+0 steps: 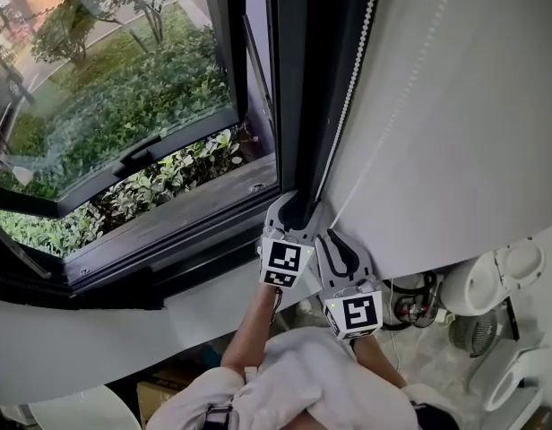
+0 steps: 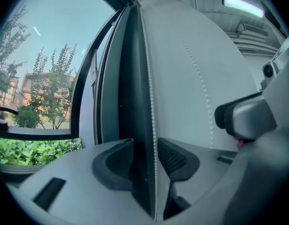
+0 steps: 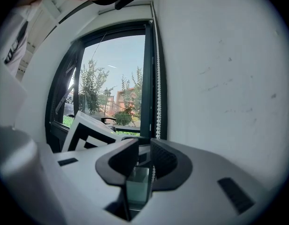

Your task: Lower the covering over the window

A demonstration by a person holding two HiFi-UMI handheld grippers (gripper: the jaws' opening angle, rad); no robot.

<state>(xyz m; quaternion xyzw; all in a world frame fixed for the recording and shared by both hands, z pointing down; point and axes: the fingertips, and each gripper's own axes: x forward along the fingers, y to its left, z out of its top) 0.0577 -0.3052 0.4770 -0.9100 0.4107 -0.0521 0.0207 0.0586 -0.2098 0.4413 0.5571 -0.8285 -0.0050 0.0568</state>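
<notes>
The casement window [image 1: 124,88] is occupying the far left of the scene, and its sash is standing open toward green shrubs [image 1: 159,186] outside. The dark window frame [image 1: 285,79] is running along the window's right edge, with a white wall [image 1: 455,133] directly to the right of it.

The bead chain [image 1: 348,106] is hanging down the right side of the window frame, at the boundary between frame and wall. A second beaded strand [image 2: 201,78] is lying on the wall a little further right.

The left hand-held gripper [image 1: 292,206] is pointing at the frame edge with its jaws standing wide apart. The bead chain is passing between them (just beside the right pad, with no pad pressing on it), and the frame's dark edge is filling the rest of the gap.

The right hand-held gripper [image 1: 332,236] is sitting just to the right of the left one and slightly nearer. Its jaws are standing narrowly apart; a short run of beads is showing in the gap, close against the right pad, and the gap is wider than the chain.

Each gripper's marker cube [image 1: 285,260] is facing up toward the head camera, above the person's light sleeve [image 1: 312,374].
</notes>
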